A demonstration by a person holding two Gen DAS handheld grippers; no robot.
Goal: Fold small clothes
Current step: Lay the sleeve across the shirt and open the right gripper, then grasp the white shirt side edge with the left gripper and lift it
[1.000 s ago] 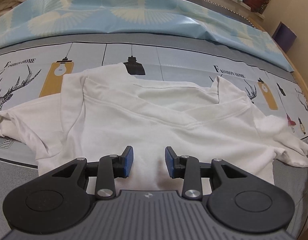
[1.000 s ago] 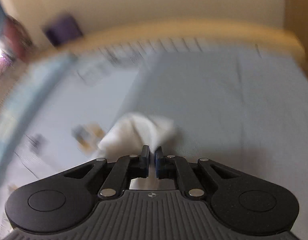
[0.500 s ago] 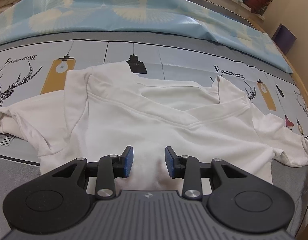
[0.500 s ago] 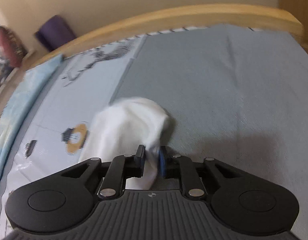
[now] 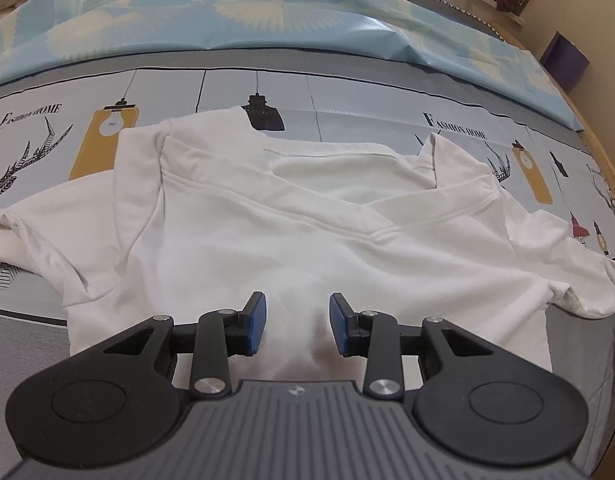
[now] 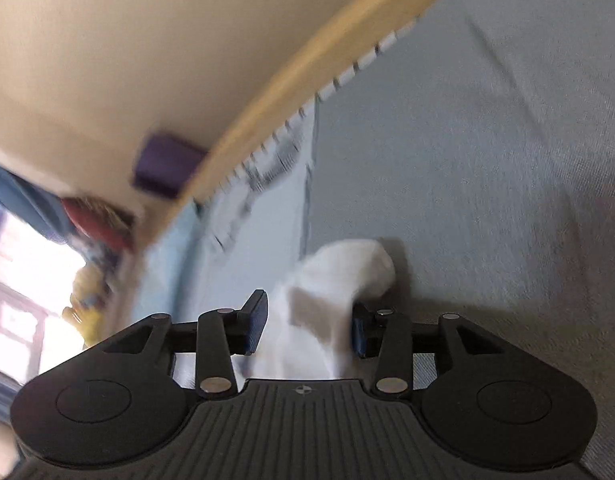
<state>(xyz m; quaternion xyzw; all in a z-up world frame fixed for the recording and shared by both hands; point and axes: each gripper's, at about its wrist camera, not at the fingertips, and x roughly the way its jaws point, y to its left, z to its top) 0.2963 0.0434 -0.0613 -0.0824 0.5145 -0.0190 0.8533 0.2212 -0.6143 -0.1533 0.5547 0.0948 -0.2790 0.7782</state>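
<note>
A small white shirt [image 5: 307,220] lies spread out on the printed bed sheet [image 5: 347,96], its top edges turned inward and a sleeve out to each side. My left gripper [image 5: 297,320] hangs open over the shirt's near middle, nothing between its blue pads. In the blurred right wrist view, the shirt's right sleeve [image 6: 347,268] bunches up between the fingers of my right gripper [image 6: 307,324]. Its jaws are opening, and the cloth sits loose between them, brushing the right pad.
A light blue quilt [image 5: 267,12] runs along the far side of the bed, with a red blanket and plush toys behind it. The wooden bed frame [image 6: 307,60] curves along the right edge, and a purple box [image 6: 167,164] stands beyond it. Grey sheet [image 6: 487,160] spreads right of the sleeve.
The right gripper was shut on the sleeve; its jaws have now spread apart, and it has rolled and shifted. The left gripper and the shirt body have stayed put.
</note>
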